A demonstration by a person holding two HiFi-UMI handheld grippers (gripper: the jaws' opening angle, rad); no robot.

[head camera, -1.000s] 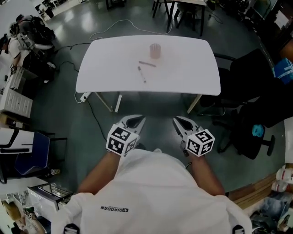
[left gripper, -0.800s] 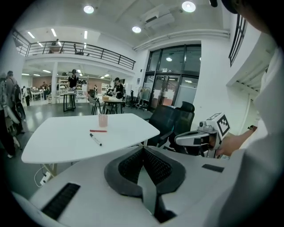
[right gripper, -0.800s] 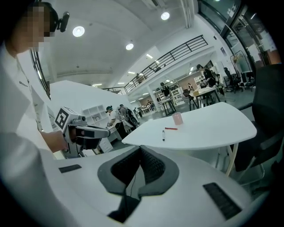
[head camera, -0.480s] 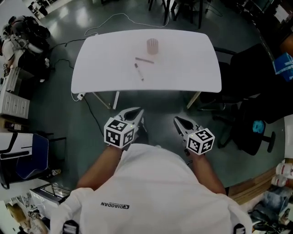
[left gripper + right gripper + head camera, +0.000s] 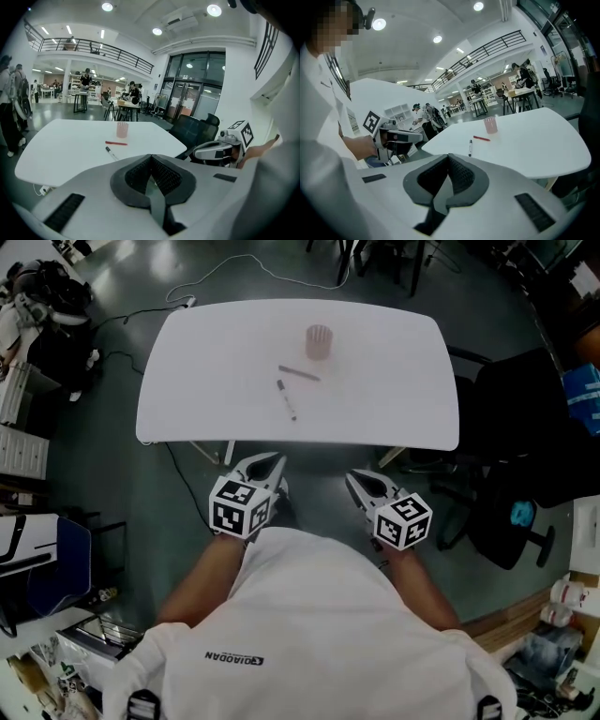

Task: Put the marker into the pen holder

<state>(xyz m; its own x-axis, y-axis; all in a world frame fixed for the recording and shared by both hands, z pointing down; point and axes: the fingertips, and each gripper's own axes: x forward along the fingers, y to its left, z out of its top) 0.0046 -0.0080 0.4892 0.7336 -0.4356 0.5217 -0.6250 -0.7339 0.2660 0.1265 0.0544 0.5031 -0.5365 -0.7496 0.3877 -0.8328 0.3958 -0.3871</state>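
- Marker (image 5: pixel 286 399): slim white barrel, black cap. Lies flat on white table (image 5: pixel 187 381), uncapped end toward near edge, cap end pointing away toward far side. Slightly diagonal to table edge. Nothing touches it.
- Same marker in left gripper view (image 5: pixel 111 153) and right gripper view (image 5: pixel 469 147).
- Pen holder (image 5: pixel 319 341): pink translucent cup, upright, open top, contents cannot be made out. Stands beyond marker, near table centre toward far edge, well apart from marker.
- Red pen (image 5: pixel 299 373) lies flat between marker and pen holder, touching neither.
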